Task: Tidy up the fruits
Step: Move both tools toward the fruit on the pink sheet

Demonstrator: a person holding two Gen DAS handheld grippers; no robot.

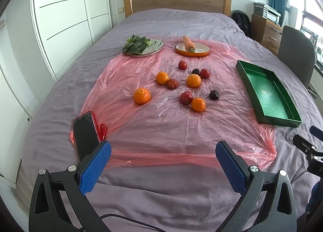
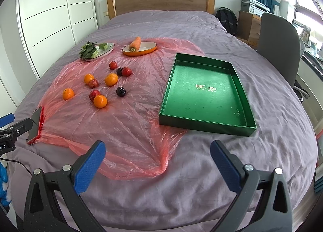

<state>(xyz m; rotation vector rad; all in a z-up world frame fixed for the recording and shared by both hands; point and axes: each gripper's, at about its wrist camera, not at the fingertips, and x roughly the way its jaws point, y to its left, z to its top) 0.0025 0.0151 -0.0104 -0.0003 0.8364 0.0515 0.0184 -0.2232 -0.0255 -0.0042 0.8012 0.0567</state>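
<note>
Several oranges (image 1: 142, 96) (image 2: 100, 101) and several red and dark plums (image 1: 186, 97) (image 2: 121, 91) lie loose on a pink plastic sheet (image 1: 161, 123) (image 2: 129, 127) on the bed. An empty green tray (image 1: 268, 94) (image 2: 203, 90) sits to their right. My left gripper (image 1: 163, 157) is open and empty, above the bed's near edge, well short of the fruit. My right gripper (image 2: 158, 155) is open and empty, near the tray's front left corner.
A plate of leafy greens (image 1: 141, 47) (image 2: 97, 50) and an orange dish with a carrot (image 1: 191, 48) (image 2: 139, 47) stand behind the fruit. A phone in a red case (image 1: 84, 133) (image 2: 36, 125) lies at the sheet's left edge. A grey chair (image 2: 280, 50) stands on the right.
</note>
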